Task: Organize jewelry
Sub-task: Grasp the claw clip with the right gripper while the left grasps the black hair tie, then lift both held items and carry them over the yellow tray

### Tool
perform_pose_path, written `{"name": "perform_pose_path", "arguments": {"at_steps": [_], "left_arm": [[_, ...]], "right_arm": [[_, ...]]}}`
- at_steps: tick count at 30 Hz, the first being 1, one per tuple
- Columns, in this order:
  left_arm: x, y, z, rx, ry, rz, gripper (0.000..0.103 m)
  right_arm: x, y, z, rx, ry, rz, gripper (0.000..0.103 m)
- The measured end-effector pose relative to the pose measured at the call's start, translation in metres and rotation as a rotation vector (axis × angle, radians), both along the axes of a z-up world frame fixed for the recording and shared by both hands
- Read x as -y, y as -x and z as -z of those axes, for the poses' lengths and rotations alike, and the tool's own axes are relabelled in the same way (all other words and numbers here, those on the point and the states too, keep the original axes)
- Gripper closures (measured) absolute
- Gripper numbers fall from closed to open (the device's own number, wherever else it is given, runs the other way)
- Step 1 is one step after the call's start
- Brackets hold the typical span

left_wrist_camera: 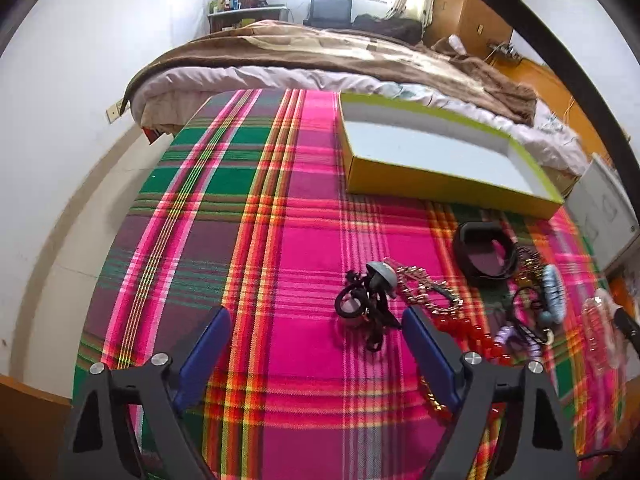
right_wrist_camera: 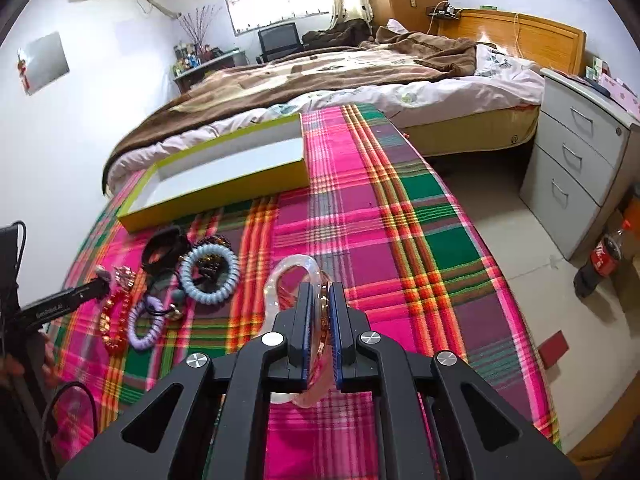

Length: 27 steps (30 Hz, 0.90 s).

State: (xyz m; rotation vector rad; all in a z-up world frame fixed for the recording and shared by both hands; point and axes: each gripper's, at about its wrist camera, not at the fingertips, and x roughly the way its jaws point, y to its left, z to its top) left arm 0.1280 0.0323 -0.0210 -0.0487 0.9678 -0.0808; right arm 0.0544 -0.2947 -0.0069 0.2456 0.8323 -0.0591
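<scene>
The right gripper (right_wrist_camera: 320,292) squeezes a clear pink plastic bangle (right_wrist_camera: 294,270), partly hidden by its fingers, while the left gripper (left_wrist_camera: 316,320) gapes wide, with the yellow-green box (left_wrist_camera: 448,188) at one o'clock.

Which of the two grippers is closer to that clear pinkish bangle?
Right. The right gripper is shut on the clear bangle, pinched between its fingers. The left gripper hovers open over the cloth, with the bangle off to its right.
</scene>
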Motion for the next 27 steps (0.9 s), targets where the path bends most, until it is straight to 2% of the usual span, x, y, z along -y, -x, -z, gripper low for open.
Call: {"name": "perform_pose_path", "arguments": {"at_steps": [2, 6, 9, 12, 14, 15, 17, 20, 24, 26, 27], "left_arm": [[0.002, -0.004, 0.004, -0.017, 0.000, -0.008, 0.020], [0.008, -0.007, 0.005, -0.011, -0.034, -0.003, 0.022], [0.009, -0.009, 0.006, -0.008, -0.051, -0.009, 0.025], [0.008, -0.011, 0.006, 0.003, -0.060, -0.009, 0.037], [0.007, -0.012, 0.005, 0.006, -0.059, -0.011, 0.049], [0.007, -0.012, 0.004, 0.006, -0.058, -0.011, 0.052], [0.007, -0.013, 0.003, 0.011, -0.060, -0.008, 0.066], [0.006, -0.012, 0.003, 0.017, -0.055, -0.004, 0.074], [0.005, -0.009, 0.002, 0.020, -0.041, -0.009, 0.078], [0.004, -0.007, 0.000, 0.027, -0.034, -0.007, 0.092], [0.004, -0.006, -0.001, 0.032, -0.034, -0.006, 0.092]], "right_arm": [[0.000, -0.002, 0.005, -0.019, -0.012, -0.006, 0.082], [0.000, -0.004, 0.012, -0.044, 0.002, -0.007, 0.070], [0.003, -0.006, 0.018, -0.066, -0.007, 0.002, 0.069], [0.007, -0.007, 0.020, -0.065, -0.025, 0.010, 0.069], [0.006, -0.007, 0.019, -0.060, -0.019, 0.006, 0.073], [0.005, -0.006, 0.018, -0.056, -0.018, 0.004, 0.079], [0.004, -0.006, 0.017, -0.053, -0.012, 0.005, 0.082], [0.003, -0.005, 0.016, -0.050, -0.006, 0.001, 0.083], [0.002, -0.003, 0.013, -0.031, -0.001, -0.004, 0.089], [0.002, -0.002, 0.012, -0.028, -0.006, -0.009, 0.089], [0.002, -0.002, 0.011, -0.027, -0.007, -0.010, 0.089]]}}
